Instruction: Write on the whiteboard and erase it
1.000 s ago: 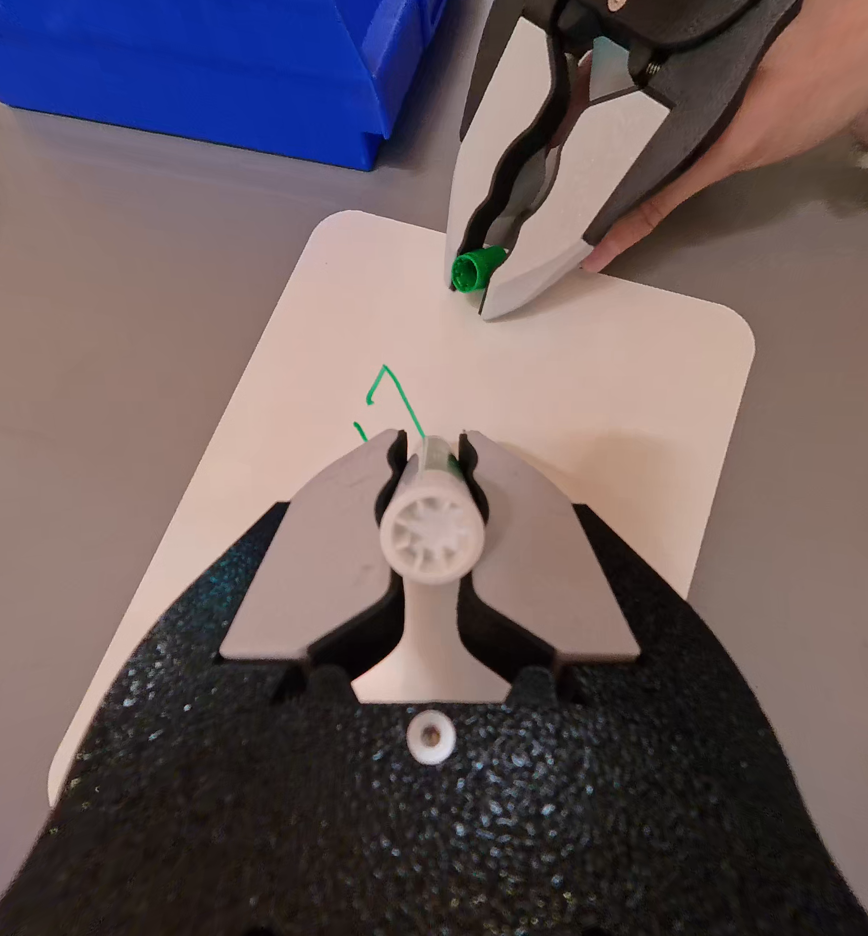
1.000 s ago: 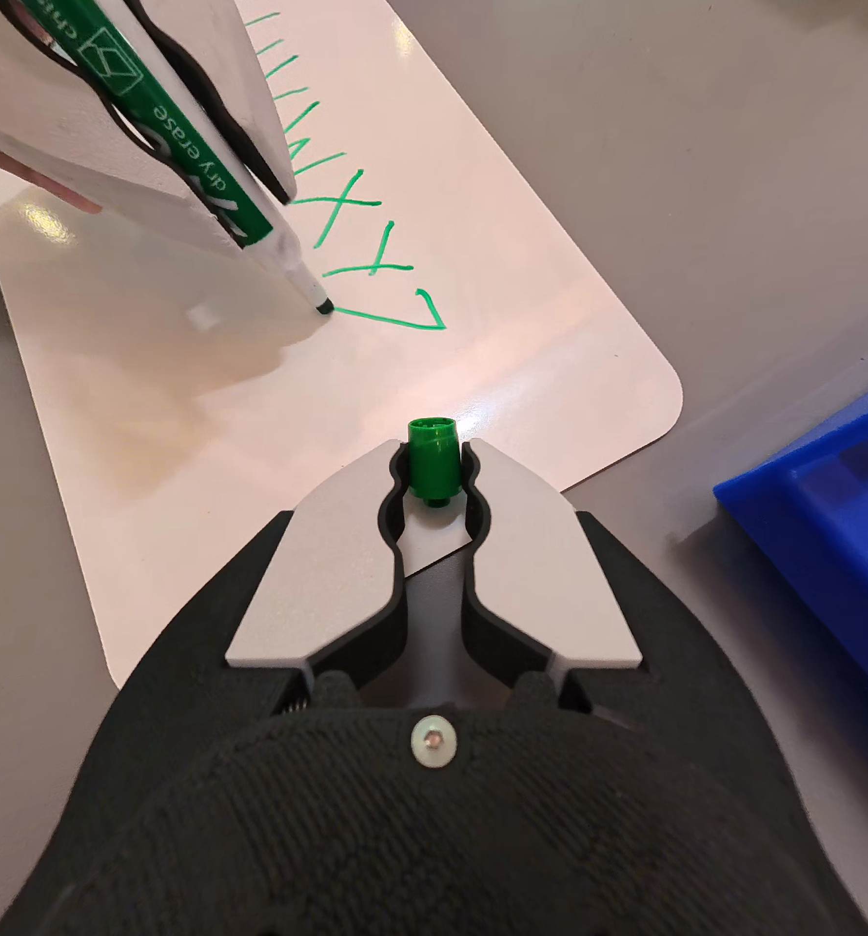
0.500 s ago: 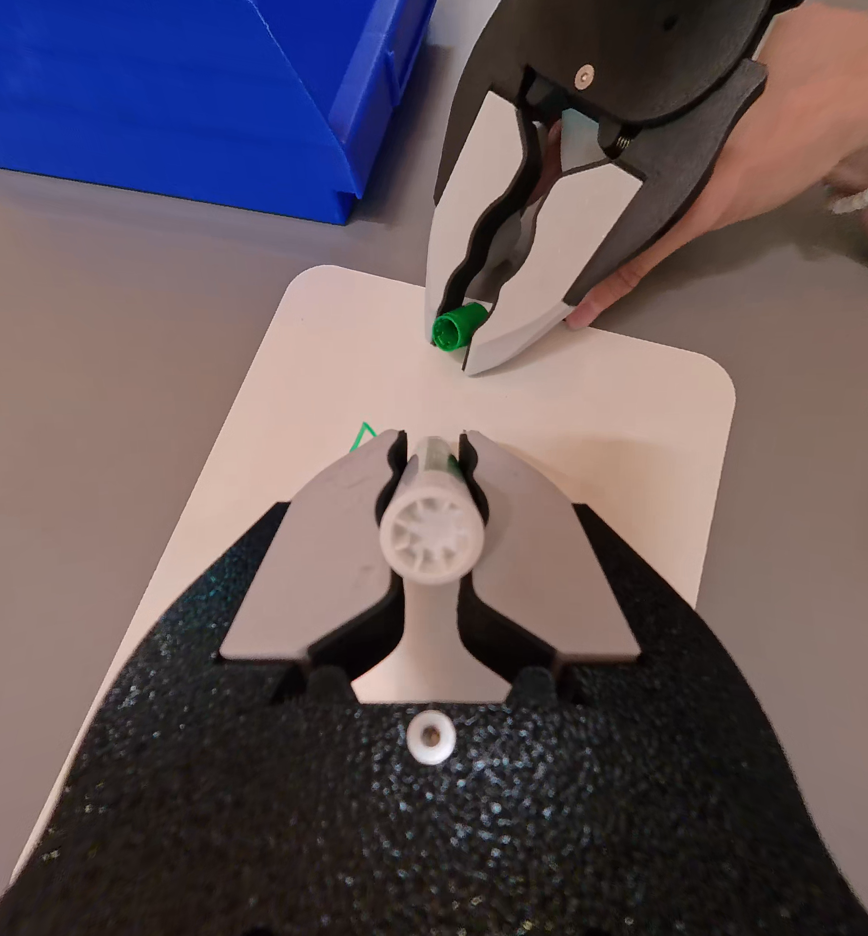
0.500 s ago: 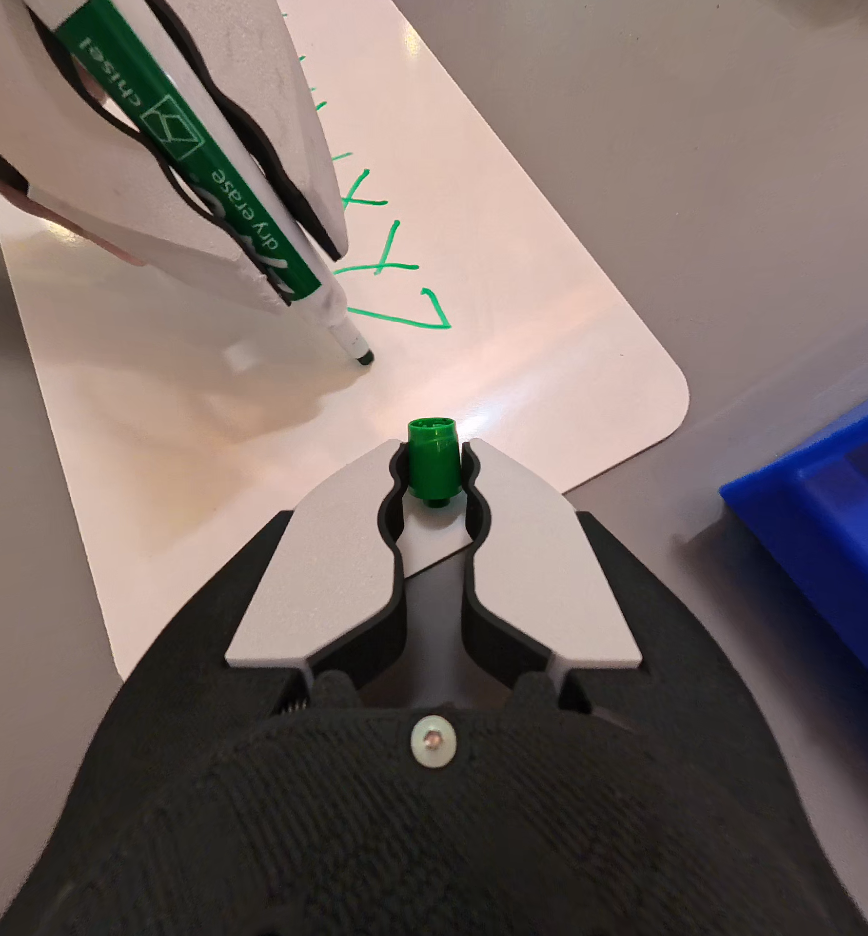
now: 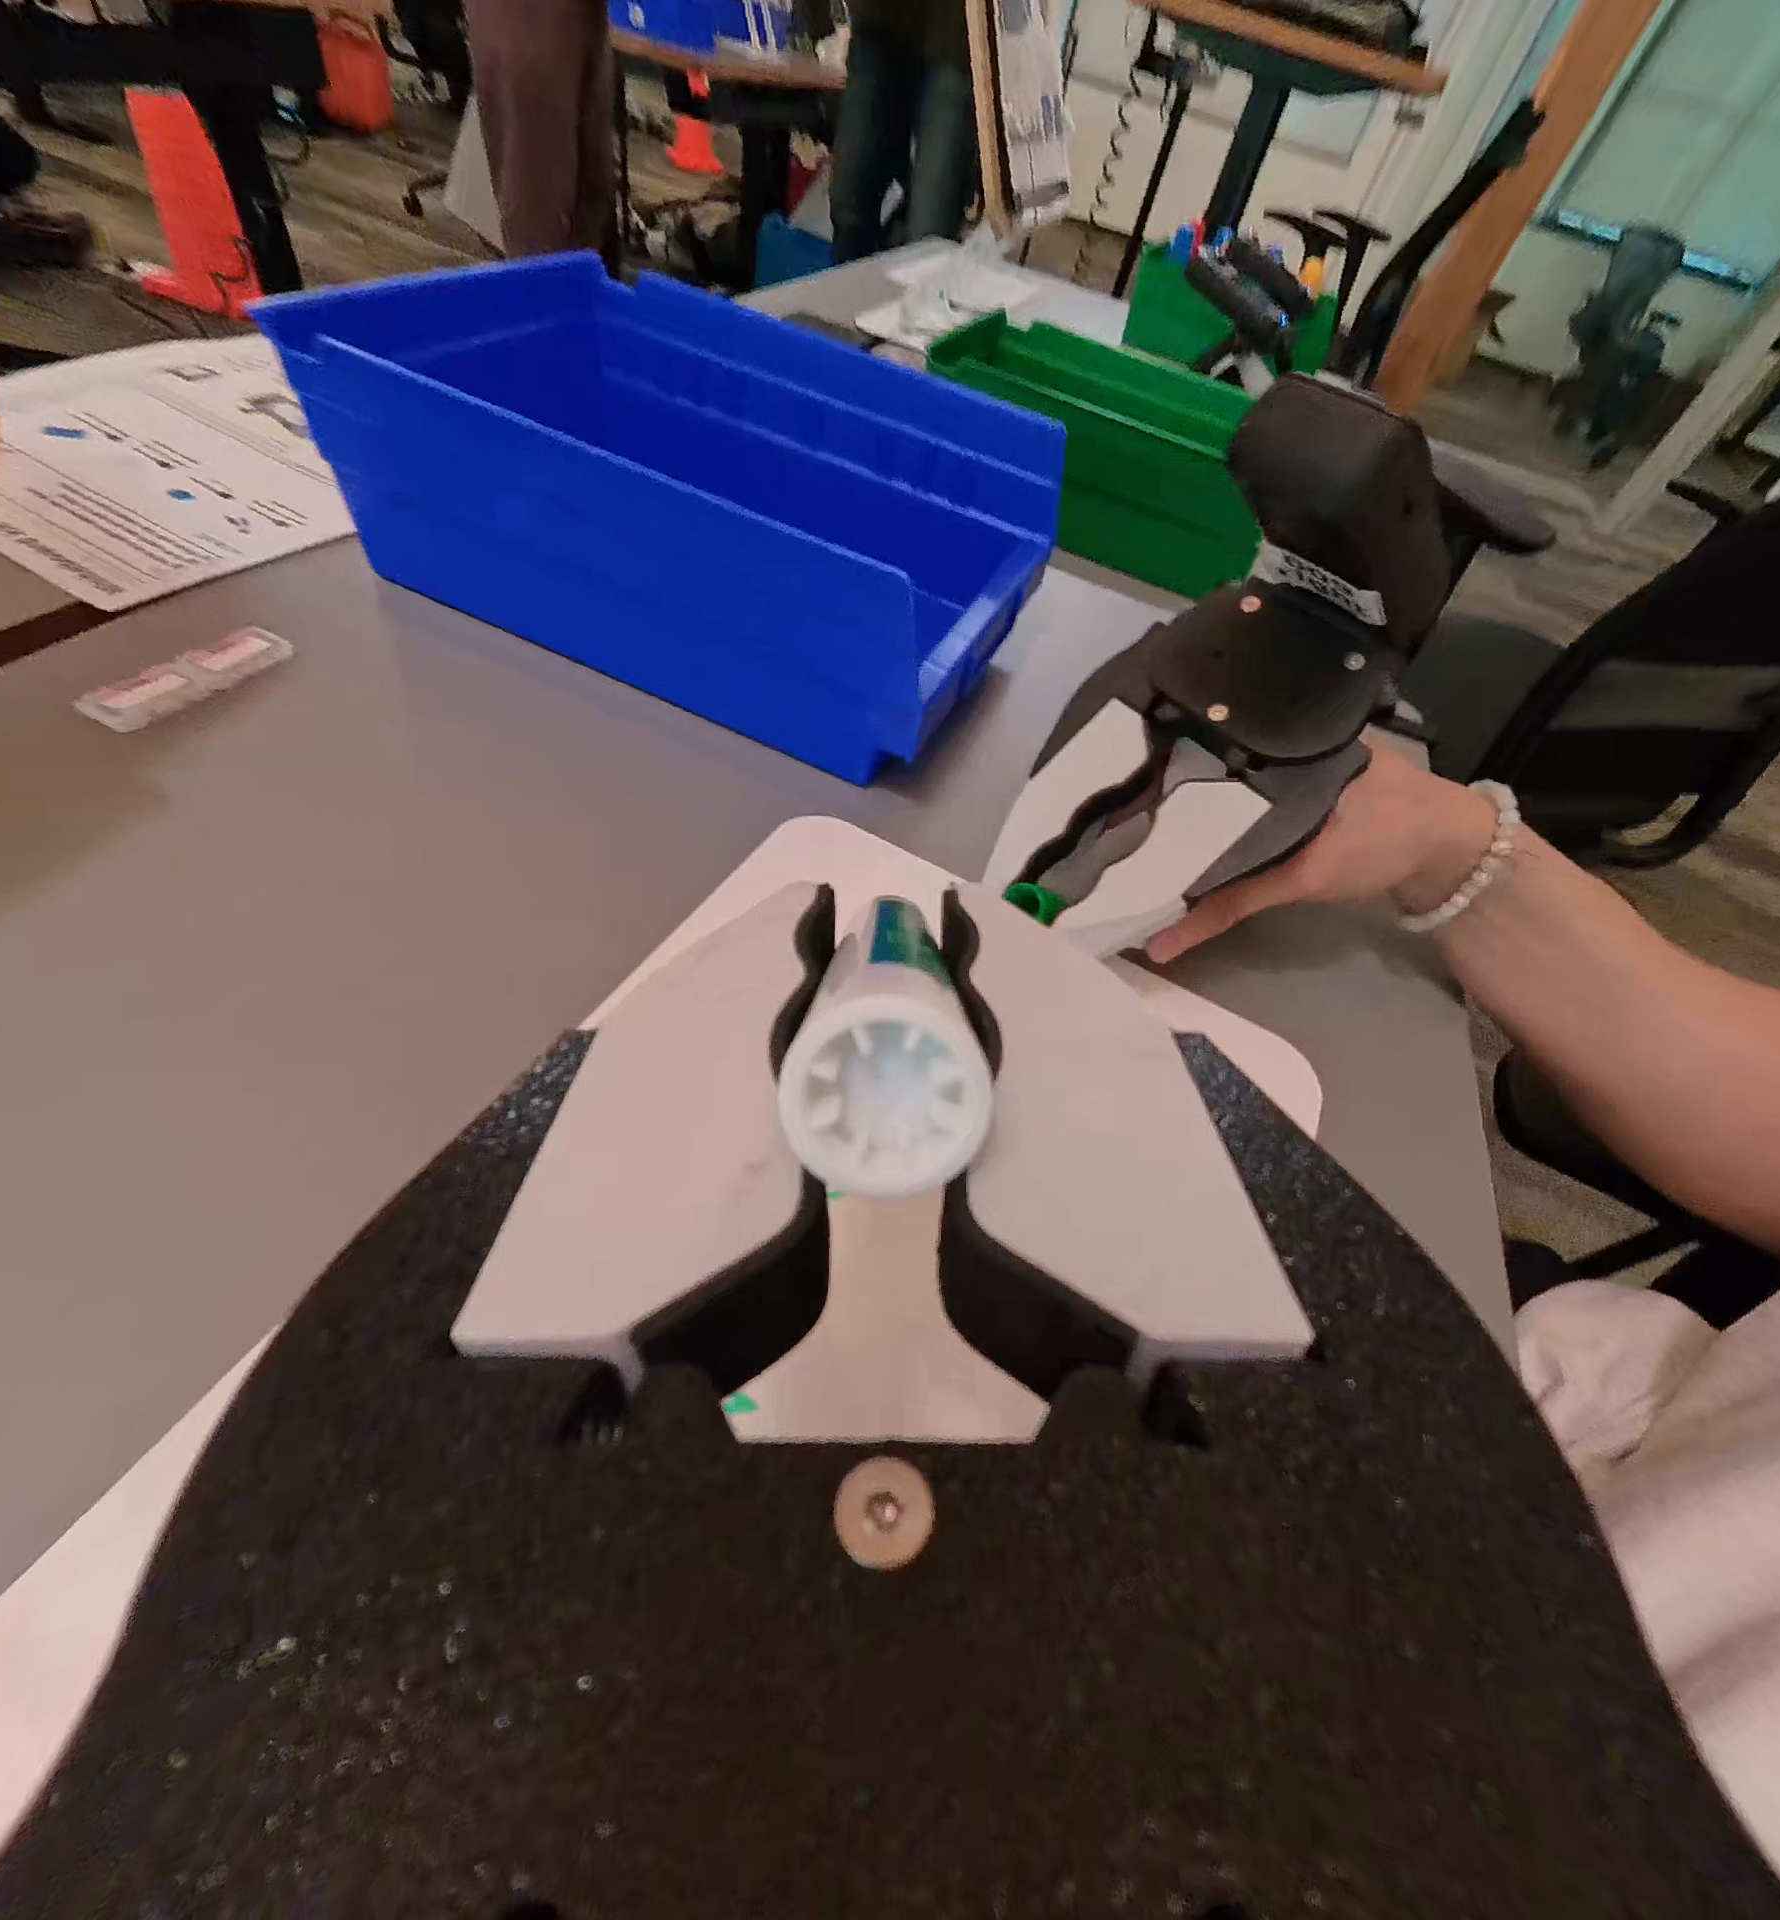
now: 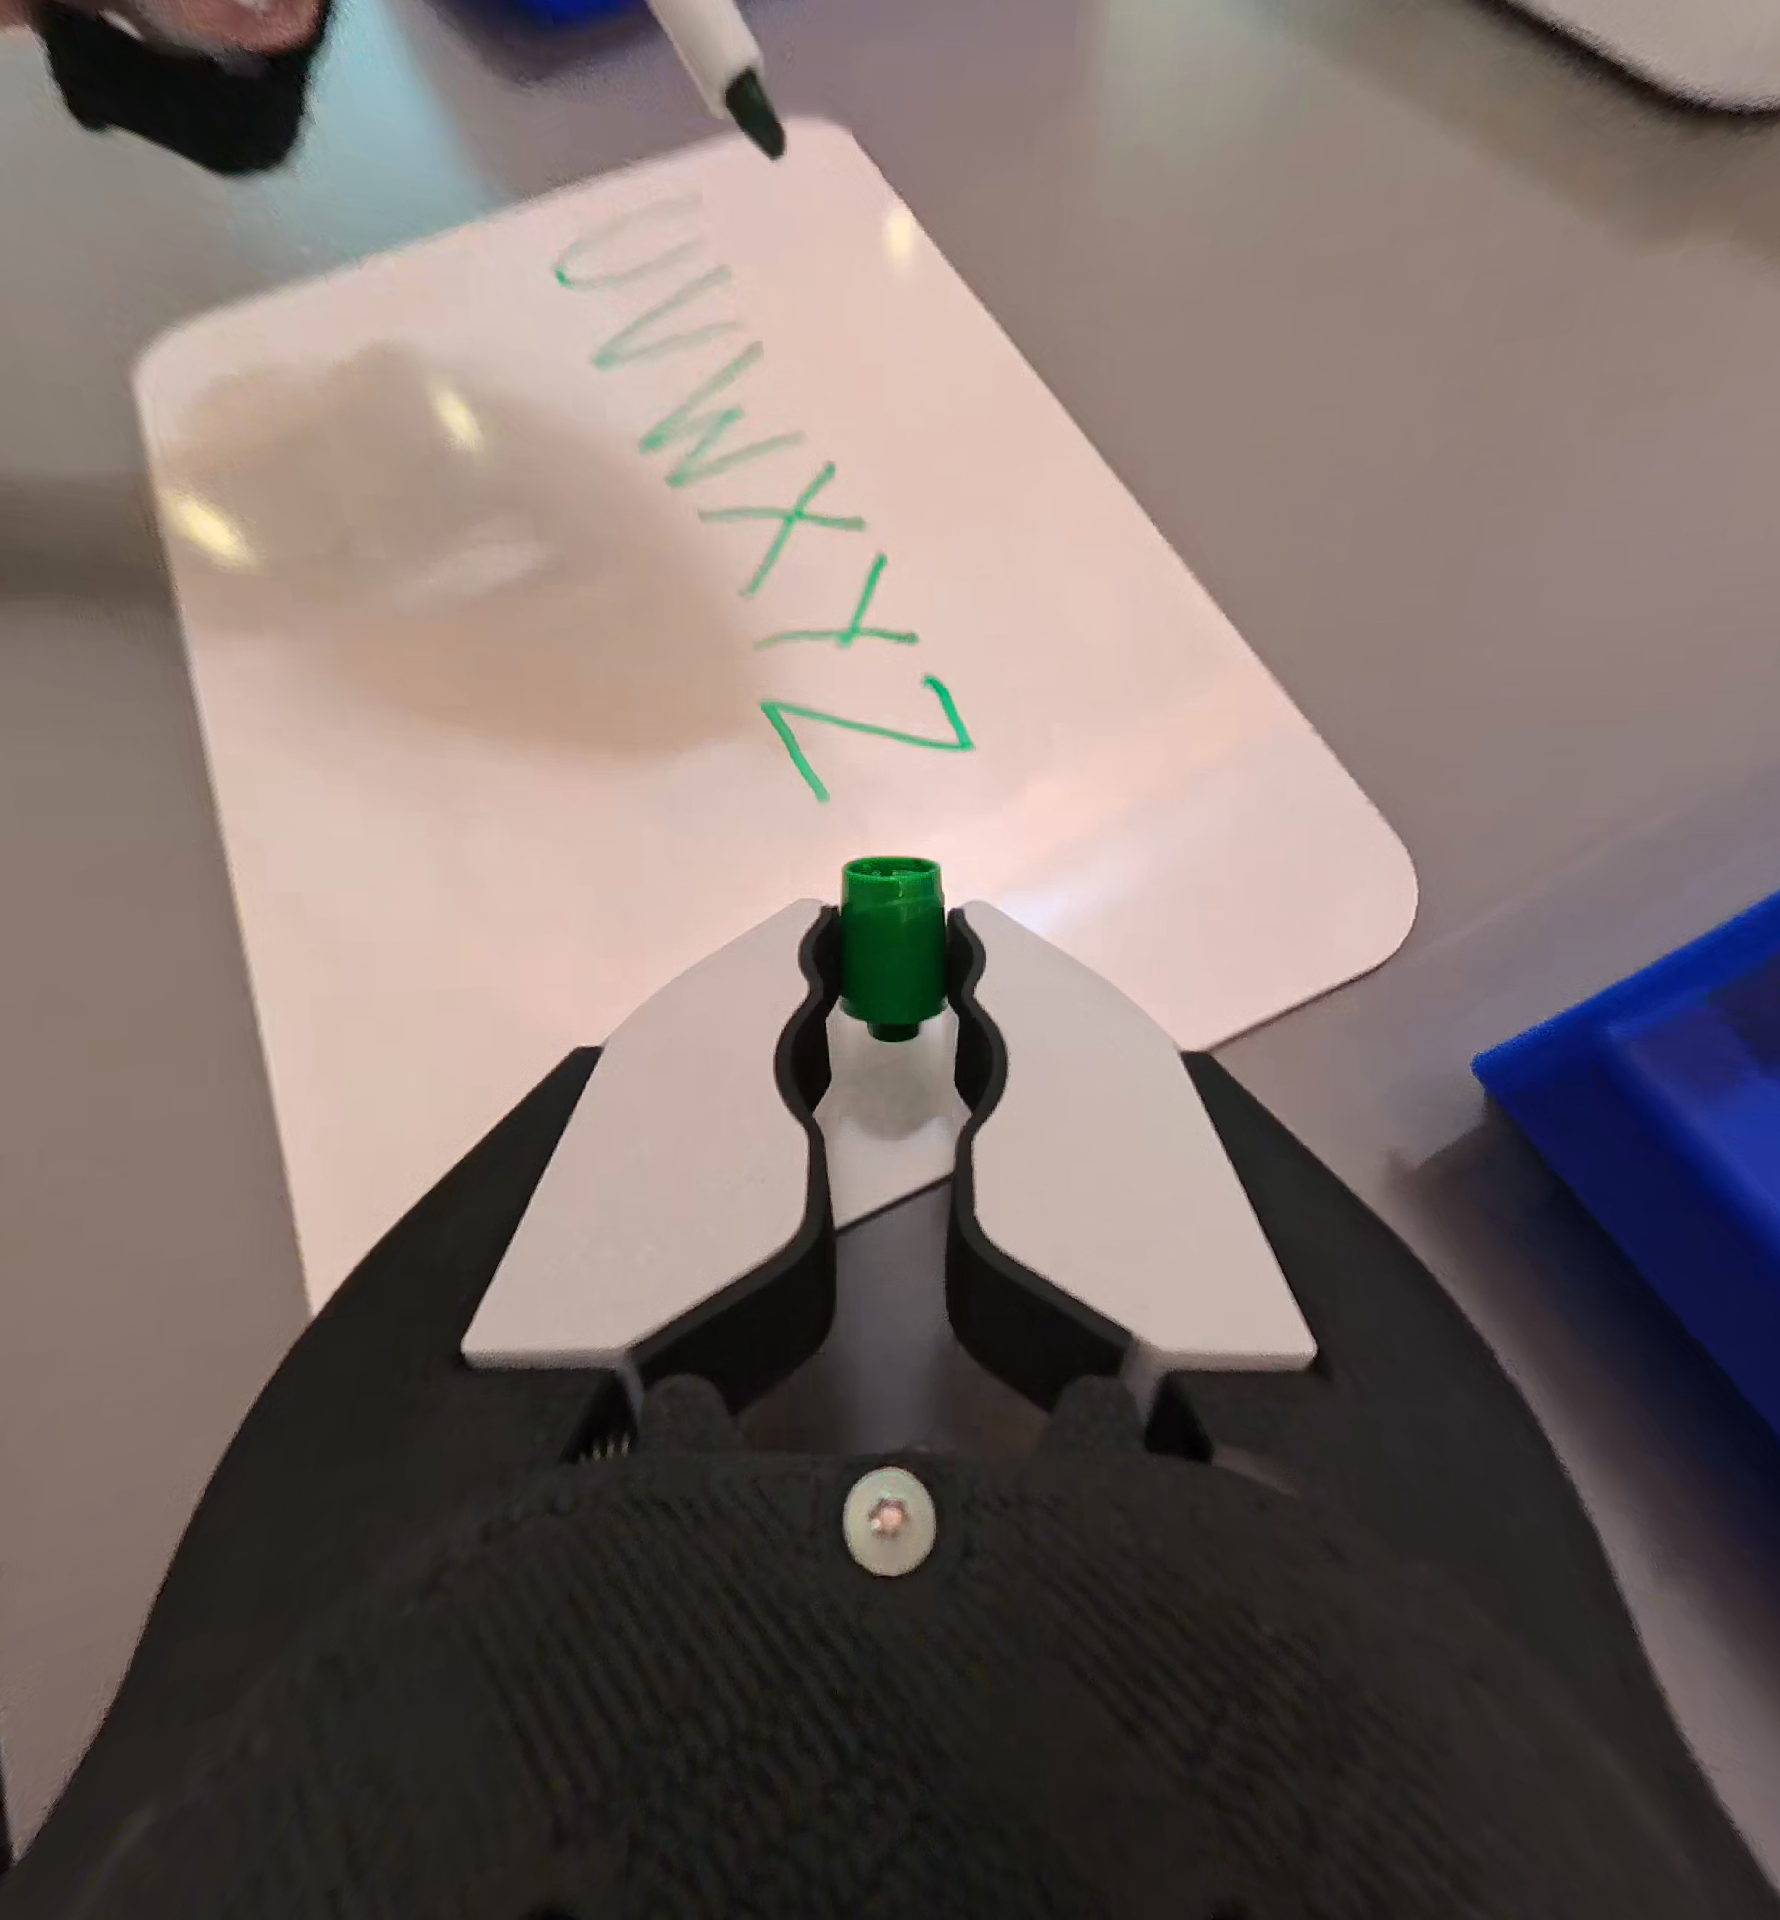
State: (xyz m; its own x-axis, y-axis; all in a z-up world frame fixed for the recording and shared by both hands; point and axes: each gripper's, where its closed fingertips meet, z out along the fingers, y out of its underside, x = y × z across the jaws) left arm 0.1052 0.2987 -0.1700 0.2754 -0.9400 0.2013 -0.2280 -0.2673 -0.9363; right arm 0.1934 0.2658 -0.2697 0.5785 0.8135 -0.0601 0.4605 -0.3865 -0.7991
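A white whiteboard [image 6: 470,831] lies flat on the grey table, with a row of green letters [image 6: 761,499] across it. My left gripper [image 5: 888,914] is shut on a green dry-erase marker [image 5: 891,1081], white butt end toward the camera; its tip [image 6: 756,109] hangs in the air above the board's far edge. My right gripper [image 6: 891,925] is shut on the green marker cap [image 6: 891,945], low over the board's near edge. In the left wrist view the right gripper [image 5: 1047,904] rests by the whiteboard [image 5: 740,904], held by a hand.
A blue bin [image 5: 657,499] stands beyond the board, and shows at the right edge of the right wrist view [image 6: 1696,1091]. A green bin [image 5: 1104,436] is behind it. Printed sheets [image 5: 138,468] and a small packet [image 5: 185,675] lie at the left. A person's forearm [image 5: 1592,1060] crosses the right.
My left gripper has lifted the marker off the board and tilted up, so its view now shows the room. The marker tip moved from beside the last letter to above the board's far edge.
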